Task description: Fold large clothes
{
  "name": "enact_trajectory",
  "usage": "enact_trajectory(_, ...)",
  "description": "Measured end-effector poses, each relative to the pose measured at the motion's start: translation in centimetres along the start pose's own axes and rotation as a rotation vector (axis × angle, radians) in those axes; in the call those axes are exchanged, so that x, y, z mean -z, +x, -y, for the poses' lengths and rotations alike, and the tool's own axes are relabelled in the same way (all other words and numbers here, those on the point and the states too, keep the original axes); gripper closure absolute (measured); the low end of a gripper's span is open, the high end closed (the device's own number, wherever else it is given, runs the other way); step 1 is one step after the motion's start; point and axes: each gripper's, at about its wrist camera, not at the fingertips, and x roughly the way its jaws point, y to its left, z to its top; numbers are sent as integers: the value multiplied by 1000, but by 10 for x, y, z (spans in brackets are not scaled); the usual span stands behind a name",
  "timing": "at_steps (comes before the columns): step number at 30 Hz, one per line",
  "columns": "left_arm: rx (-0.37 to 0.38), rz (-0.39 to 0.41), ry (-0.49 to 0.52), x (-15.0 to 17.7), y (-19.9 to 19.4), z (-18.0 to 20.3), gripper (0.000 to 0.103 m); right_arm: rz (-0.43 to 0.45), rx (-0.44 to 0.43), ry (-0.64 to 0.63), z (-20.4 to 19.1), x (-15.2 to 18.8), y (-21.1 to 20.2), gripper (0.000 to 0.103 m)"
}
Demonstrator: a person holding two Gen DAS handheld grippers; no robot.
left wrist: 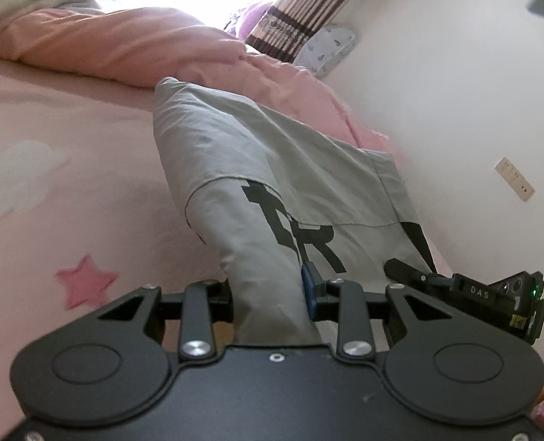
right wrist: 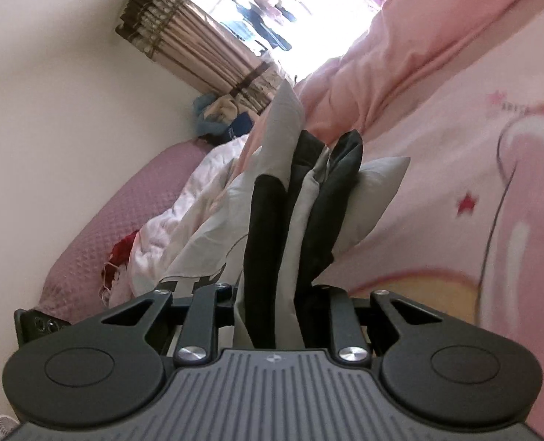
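A grey garment (left wrist: 272, 154) with big black letters stretches from my left gripper (left wrist: 272, 296) out over the pink bed sheet (left wrist: 69, 202). The jaws of my left gripper are shut on a bunched edge of it, and the cloth fills the gap between them. My right gripper (left wrist: 492, 294) shows at the right edge of the left wrist view, beside the same cloth. In the right wrist view my right gripper (right wrist: 272, 296) is shut on gathered grey and black folds of the garment (right wrist: 308, 191), which rise away from it. The fingertips are hidden in cloth.
A rumpled pink duvet (left wrist: 106, 44) lies across the far side of the bed. A white wall (left wrist: 455, 110) with a socket plate (left wrist: 514, 179) runs close on the right. Striped curtains (right wrist: 198, 51) frame a bright window. A white quilt (right wrist: 169, 228) and purple bedding (right wrist: 99, 228) sit at the left.
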Motion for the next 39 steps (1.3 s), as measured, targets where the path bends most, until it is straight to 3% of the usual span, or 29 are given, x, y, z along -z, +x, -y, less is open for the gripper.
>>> enact_trajectory(5, -4, -50, -51, 40, 10, -41, 68, -25, 133, -8, 16, 34, 13, 79)
enact_trajectory(8, 26, -4, -75, 64, 11, -59, 57, -1, 110, 30, 39, 41, 8, 75)
enact_trajectory(10, 31, -3, -110, 68, 8, -66, 47, -8, 109, 51, 45, 38, 5, 65)
enact_trajectory(12, 7, 5, -99, 63, -1, -66, 46, -2, 146, 21, 40, 35, -1, 54)
enact_trajectory(16, -103, 91, 23, 43, -39, -57, 47, 71, 324, -171, 2, 25, -19, 33)
enact_trajectory(19, -136, 123, 76, 23, -43, -50, 47, 157, 439, -372, -42, 15, -16, 33)
enact_trajectory(21, -156, 120, 86, 11, -32, -47, 47, 178, 456, -483, -67, 12, -3, 34)
enact_trajectory(23, -170, 108, 101, 2, -17, -43, 47, 144, 434, -528, -82, 7, 20, 51)
enact_trajectory(25, -167, 91, 107, 0, -6, -44, 47, 82, 427, -534, -84, 2, 46, 84)
enact_trajectory(27, -152, 72, 96, -6, 15, -44, 47, 20, 469, -557, -78, 1, 71, 93)
enact_trajectory(31, -170, 53, 119, -7, 45, -43, 46, -52, 545, -555, -57, 3, 96, 103)
enact_trajectory(39, -190, 21, 132, -9, 58, -45, 46, -60, 495, -502, -41, 4, 93, 103)
